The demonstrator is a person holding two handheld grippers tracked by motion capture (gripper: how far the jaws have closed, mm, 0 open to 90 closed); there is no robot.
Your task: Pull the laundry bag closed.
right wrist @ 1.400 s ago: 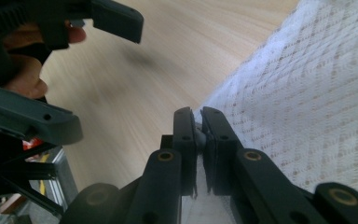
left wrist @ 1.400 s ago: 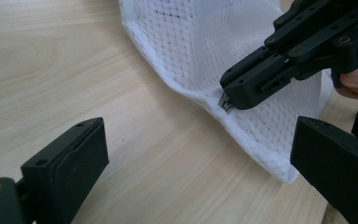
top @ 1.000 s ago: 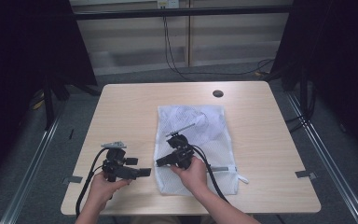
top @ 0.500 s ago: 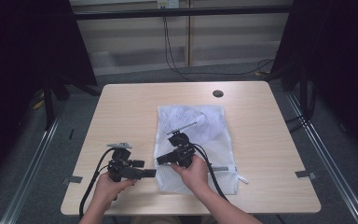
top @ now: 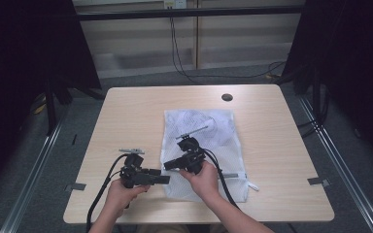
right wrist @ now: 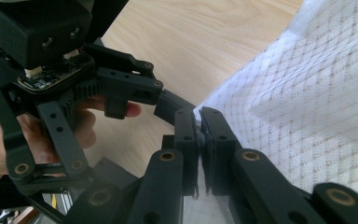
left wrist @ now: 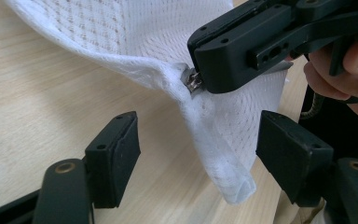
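A white mesh bag (top: 218, 138) lies flat on the wooden table (top: 126, 121), right of centre. My right gripper (top: 169, 165) is at the bag's near left edge, shut on the edge by a small metal zipper pull (left wrist: 192, 82), and lifts that corner off the wood. In the right gripper view the jaws (right wrist: 199, 126) are pressed together on the mesh (right wrist: 303, 88). My left gripper (top: 168, 180) points right, just in front of it. It is open, and the raised bag corner (left wrist: 223, 163) hangs between its two pads (left wrist: 114, 156).
A round black grommet hole (top: 227, 97) sits near the table's far edge. The bag's zipper tab (top: 252, 186) sticks out at its near right corner. Black cables trail from both grippers off the front edge. Bare wood lies left of the bag.
My left gripper has slid to the right, up to the bag's lifted corner, and now straddles it. The right gripper has stayed put, still shut on the edge.
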